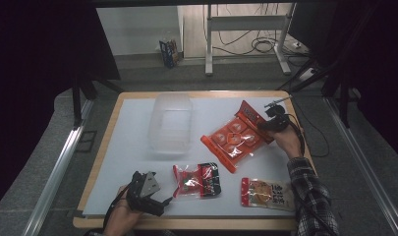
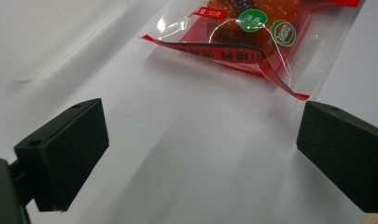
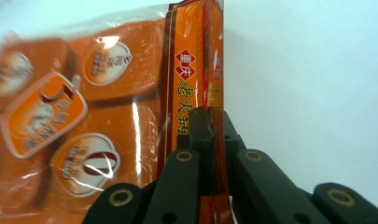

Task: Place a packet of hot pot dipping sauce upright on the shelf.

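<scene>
Three snack packets and a clear plastic container [image 1: 170, 123] lie on the white-topped counter [image 1: 123, 157]. The largest, an orange packet [image 1: 235, 137] of small wrapped pieces, sits right of centre with its long axis on a diagonal, running from its near-left corner toward its far-right end, where a red header strip points at the counter's far right corner. The right gripper [image 1: 271, 123] is closed on that header strip; in the right gripper view its black jaws pinch the strip [image 3: 210, 93] edge-on, with the packet's body [image 3: 70, 116] spreading to the left. The container stands just left of the packet, its long axis running away from the person. Near the front edge lie a red and black packet [image 1: 197, 180] and, to its right, a yellow and red packet [image 1: 267, 194], both lengthwise along the counter's front edge. The left gripper [image 1: 150, 196] hovers at the front left, just beside the red and black packet, its jaws spread wide with nothing between them; in the left gripper view that packet's crimped end [image 2: 233, 53] lies just beyond the jaws.
</scene>
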The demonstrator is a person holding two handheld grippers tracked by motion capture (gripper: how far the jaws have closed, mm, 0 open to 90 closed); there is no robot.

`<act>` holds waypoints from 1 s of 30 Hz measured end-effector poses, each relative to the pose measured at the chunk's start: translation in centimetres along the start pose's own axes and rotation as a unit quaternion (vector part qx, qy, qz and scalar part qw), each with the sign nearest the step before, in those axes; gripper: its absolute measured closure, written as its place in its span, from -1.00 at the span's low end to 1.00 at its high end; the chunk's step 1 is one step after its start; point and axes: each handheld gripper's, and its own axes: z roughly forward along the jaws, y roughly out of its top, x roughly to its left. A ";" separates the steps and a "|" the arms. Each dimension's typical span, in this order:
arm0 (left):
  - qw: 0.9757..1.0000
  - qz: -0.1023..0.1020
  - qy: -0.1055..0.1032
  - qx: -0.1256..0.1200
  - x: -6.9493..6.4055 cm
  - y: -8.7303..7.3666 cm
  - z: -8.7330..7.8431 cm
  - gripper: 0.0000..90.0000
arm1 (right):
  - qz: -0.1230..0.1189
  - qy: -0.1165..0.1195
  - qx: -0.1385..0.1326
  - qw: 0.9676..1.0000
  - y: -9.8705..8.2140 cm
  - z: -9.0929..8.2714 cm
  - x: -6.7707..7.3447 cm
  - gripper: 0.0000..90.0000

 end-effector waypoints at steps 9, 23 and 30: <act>1.000 0.004 0.001 0.001 0.0 0.0 -0.1 -0.95 | -0.010 0.008 -0.036 0.999 1.5 -3.8 1.5 0.97; 0.999 -0.039 -0.020 -0.029 0.5 0.1 -0.7 -0.96 | -0.029 0.047 -0.074 0.996 4.4 -9.0 5.7 0.97; 0.999 -0.040 -0.019 -0.029 0.6 0.1 -0.8 -0.96 | -0.050 0.075 -0.088 0.992 6.0 -10.7 8.7 0.97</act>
